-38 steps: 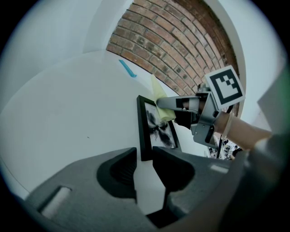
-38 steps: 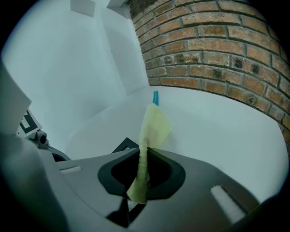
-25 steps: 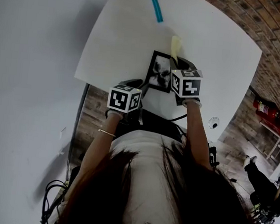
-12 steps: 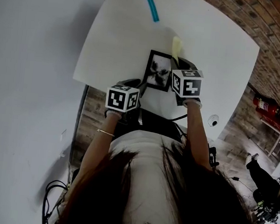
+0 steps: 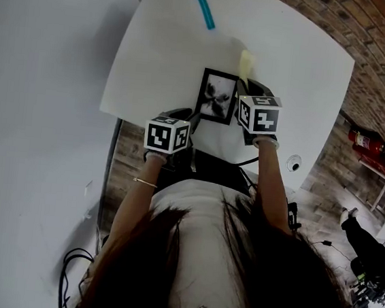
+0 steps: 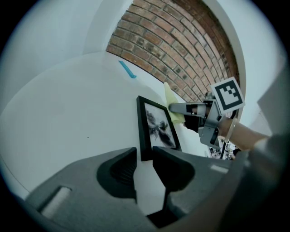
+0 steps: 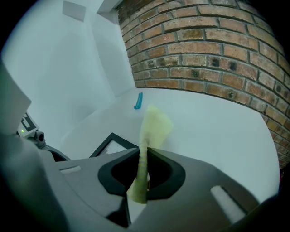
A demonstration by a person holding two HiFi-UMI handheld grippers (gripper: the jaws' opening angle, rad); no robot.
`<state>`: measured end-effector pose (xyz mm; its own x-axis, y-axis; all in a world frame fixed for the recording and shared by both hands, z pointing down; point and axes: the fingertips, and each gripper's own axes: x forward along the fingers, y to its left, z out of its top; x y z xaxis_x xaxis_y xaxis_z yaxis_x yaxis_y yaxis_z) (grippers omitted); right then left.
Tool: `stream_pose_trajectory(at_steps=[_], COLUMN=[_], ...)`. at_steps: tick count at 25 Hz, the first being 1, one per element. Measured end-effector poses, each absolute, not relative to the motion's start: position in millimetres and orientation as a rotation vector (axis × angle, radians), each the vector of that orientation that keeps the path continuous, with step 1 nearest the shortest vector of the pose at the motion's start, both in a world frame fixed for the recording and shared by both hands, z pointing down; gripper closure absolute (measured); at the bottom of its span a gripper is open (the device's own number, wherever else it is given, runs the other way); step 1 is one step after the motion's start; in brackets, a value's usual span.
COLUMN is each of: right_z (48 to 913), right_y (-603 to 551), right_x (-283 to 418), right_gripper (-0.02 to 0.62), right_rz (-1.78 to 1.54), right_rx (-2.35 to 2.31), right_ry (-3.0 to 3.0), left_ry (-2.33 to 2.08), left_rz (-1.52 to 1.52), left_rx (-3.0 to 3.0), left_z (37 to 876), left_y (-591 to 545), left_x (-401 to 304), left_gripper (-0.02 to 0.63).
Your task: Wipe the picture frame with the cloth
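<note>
Closed nearly all the way, the left gripper's jaws leave only a slim gap, and the near corner of the picture frame sits in that gap at their tips. The right gripper's jaws are clamped on a pale yellow cloth. The cloth runs up between them as a thin fold and fans out past the tips.

The black frame holds a dark, blotchy print. It is on the white table, close to the edge nearest the person, between the two grippers. In the head view the cloth's free end pokes out just past the frame's far right corner. The left gripper view shows it right behind the frame's upper right edge; whether it touches the frame I cannot tell.

A blue stick lies well apart from the frame, toward the far side of the table. A brick wall stands behind the table.
</note>
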<state>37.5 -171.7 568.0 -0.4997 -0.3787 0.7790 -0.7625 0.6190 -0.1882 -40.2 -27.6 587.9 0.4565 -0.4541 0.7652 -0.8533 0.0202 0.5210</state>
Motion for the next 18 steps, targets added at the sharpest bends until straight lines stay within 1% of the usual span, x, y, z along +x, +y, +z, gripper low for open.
stream_pose_trajectory(at_steps=[18], right_z=[573.2], right_y=[-161.1], right_x=[39.3], right_gripper=[0.561], right_rz=[0.678], right_rx=[0.882], right_ry=[-2.108], left_ry=[-1.165], left_rz=[0.454], left_rx=[1.616], left_z=[588.8], left_y=[-29.4], left_x=[-39.5], left_gripper=[0.491])
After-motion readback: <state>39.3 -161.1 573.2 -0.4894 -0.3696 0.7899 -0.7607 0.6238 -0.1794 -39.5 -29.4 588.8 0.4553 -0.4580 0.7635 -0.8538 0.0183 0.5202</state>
